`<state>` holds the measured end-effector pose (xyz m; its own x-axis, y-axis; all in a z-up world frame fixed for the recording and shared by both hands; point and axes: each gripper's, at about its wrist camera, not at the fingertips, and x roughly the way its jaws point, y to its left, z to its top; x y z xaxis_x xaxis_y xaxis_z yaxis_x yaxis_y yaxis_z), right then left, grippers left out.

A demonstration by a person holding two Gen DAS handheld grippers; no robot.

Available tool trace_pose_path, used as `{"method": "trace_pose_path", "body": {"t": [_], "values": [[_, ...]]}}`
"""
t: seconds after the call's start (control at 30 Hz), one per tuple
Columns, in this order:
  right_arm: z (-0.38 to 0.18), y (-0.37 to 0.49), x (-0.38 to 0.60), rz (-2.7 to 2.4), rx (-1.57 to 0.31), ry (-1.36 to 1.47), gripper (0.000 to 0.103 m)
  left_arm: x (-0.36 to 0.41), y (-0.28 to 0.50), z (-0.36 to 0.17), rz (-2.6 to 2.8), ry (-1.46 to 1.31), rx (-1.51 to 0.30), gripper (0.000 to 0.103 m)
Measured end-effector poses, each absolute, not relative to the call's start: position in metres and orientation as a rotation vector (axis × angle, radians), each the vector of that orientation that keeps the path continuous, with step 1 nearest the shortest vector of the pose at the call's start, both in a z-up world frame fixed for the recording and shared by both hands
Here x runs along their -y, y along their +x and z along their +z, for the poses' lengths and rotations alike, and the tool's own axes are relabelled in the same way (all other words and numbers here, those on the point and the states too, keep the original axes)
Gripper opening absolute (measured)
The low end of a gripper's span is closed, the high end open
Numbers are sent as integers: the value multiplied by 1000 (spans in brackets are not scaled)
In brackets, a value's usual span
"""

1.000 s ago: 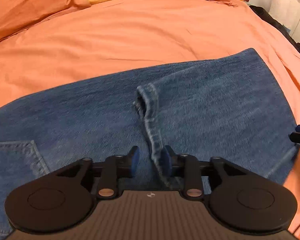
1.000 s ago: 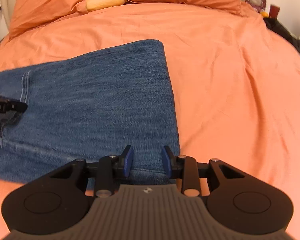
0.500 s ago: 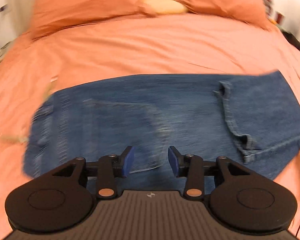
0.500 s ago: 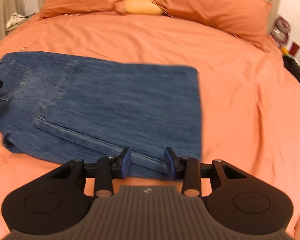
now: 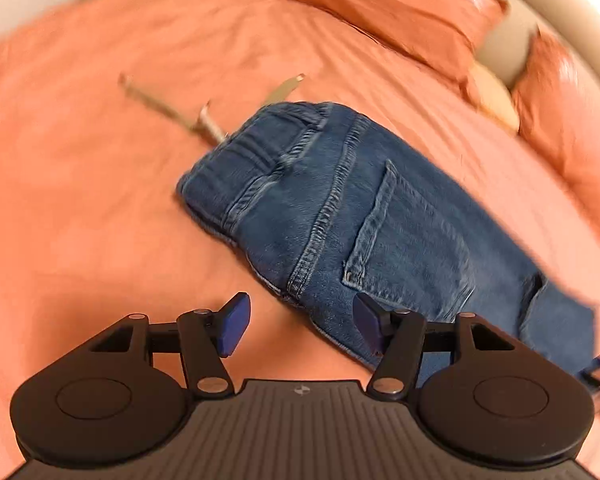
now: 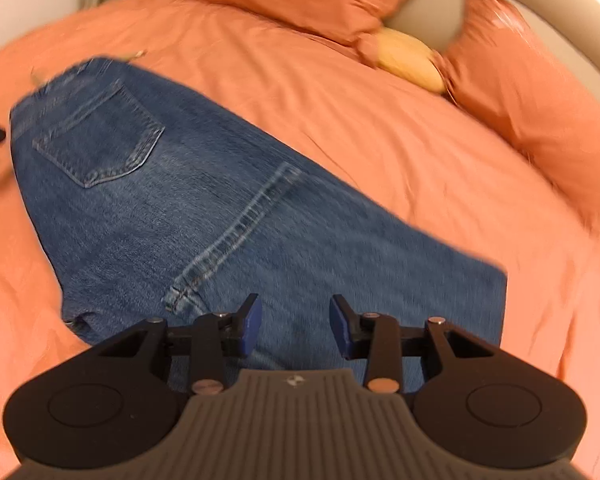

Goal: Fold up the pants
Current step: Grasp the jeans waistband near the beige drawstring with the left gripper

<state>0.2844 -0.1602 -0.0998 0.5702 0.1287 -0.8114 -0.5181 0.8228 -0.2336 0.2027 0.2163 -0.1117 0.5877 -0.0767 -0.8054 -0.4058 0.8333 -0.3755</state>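
Both claws hold nothing, the left claw (image 5: 296, 330) having just spread wide at the jeans' (image 5: 372, 216) seat edge and the right claw (image 6: 294, 326) part-open above their folded legs, so grip both layers squarely before the next fold on the bed (image 5: 80, 208).

Jeans (image 6: 228, 216) on orange bed (image 6: 340, 112)

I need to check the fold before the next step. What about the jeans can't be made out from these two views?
- Left wrist view: the jeans run behind the left gripper at the lower right, hiding that near edge.
- Right wrist view: the right gripper covers the jeans' near edge; motion blur smears the far edges.
- Both views: the layers underneath are hidden by the top denim.
- Left wrist view: the pale strip beyond the waistband is blurred; unidentifiable.
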Motion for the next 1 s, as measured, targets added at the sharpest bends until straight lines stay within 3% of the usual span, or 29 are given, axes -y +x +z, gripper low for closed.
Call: {"method": "trace_pose_path", "body": {"t": [0.53, 0.77, 0.93, 1.0], "values": [[-118, 336, 120, 471, -907, -692, 34, -297, 201, -165, 159, -932, -765, 81], [-137, 359, 125, 580, -994, -556, 34, -313, 225, -183, 156, -997, -732, 81], [-150, 365, 120, 688, -1040, -512, 34, -320, 240, -183, 158, -959, -746, 69], [-157, 368, 118, 714, -1065, -502, 34, -319, 244, -181, 157, -909, -754, 56]]}}
